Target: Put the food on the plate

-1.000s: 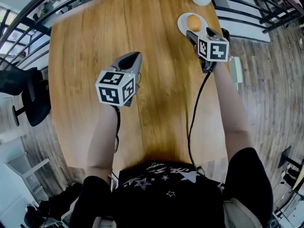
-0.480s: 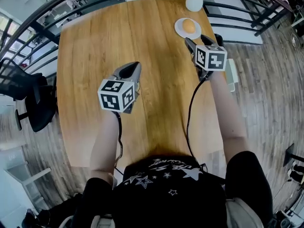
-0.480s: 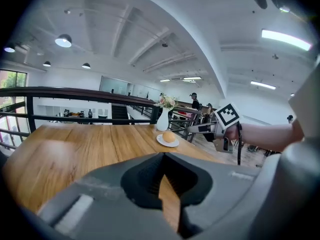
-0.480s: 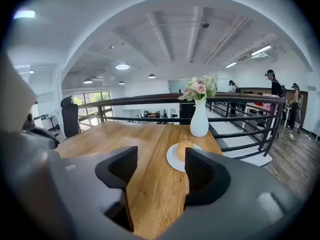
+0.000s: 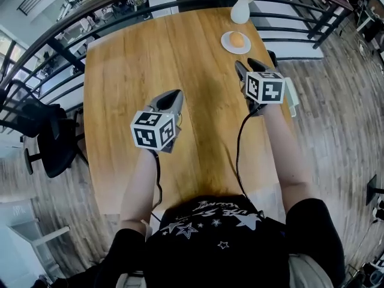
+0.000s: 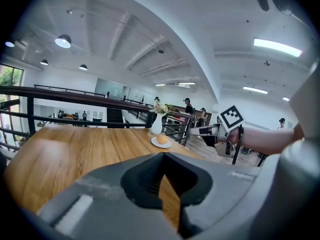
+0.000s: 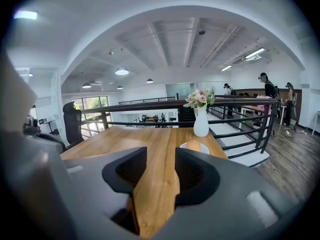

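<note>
An orange bun (image 5: pixel 237 39) lies on a small white plate (image 5: pixel 227 43) near the far right corner of the wooden table (image 5: pixel 132 65). My right gripper (image 5: pixel 255 62) hovers short of the plate, apart from it. Its jaws are closing with only bare table showing in the gap (image 7: pixel 161 159). The bun (image 7: pixel 193 145) and plate (image 7: pixel 203 149) lie straight ahead of it. My left gripper (image 5: pixel 171 96) hangs over the table's middle, shut with nothing in it (image 6: pixel 162 155). From there the bun (image 6: pixel 162 139) shows far off to the right.
A white vase of flowers (image 5: pixel 240 9) stands just behind the plate at the table's far edge. A black railing (image 5: pixel 300 35) runs along the back and right side. A dark office chair (image 5: pixel 42 131) stands to the left of the table.
My right gripper has drawn back from the plate toward the person, and its jaws have narrowed. The bun stays on the plate. The left gripper has hardly moved.
</note>
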Motion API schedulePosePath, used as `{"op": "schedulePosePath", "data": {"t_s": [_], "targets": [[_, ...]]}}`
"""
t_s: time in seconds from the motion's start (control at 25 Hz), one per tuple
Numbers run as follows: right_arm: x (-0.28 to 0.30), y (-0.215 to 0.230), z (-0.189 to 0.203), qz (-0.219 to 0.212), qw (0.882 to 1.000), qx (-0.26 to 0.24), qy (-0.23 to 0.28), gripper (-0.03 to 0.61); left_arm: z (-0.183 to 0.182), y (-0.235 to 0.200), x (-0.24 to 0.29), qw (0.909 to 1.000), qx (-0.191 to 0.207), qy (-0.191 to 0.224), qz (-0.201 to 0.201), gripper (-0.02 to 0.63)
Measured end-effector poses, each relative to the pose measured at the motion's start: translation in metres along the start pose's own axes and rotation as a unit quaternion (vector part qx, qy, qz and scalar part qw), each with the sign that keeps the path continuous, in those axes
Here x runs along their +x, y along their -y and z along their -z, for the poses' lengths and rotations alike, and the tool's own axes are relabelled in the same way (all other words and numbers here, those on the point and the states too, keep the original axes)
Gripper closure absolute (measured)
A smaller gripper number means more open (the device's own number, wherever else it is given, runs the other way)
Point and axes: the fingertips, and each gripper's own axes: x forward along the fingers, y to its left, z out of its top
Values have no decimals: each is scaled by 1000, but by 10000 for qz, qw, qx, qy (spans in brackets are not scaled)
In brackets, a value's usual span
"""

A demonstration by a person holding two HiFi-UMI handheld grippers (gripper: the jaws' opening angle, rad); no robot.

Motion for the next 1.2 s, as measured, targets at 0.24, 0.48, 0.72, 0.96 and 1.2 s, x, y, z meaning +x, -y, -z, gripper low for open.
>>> {"op": "schedulePosePath", "data": {"t_s": [0.24,0.48,0.72,0.96,1.2], "targets": [[-18,-47,9,17,10000,91,-5,424,6,-12,-42,9999,14,38,130,615],[-44,-91,18,138,9997,147,121,471,22,-17,-78,9996,34,59,283,615],[-71,-134,35,313,9994,123,98,521,37,-17,-112,9984,97,11,564,615],[-103,-166,66,722,9968,267,208,573,60,-21,-143,9962,98,-86,862,615],[-141,-179,105,1152,9919,514,141,577,90,-17,-157,9918,61,-417,1207,615]]}}
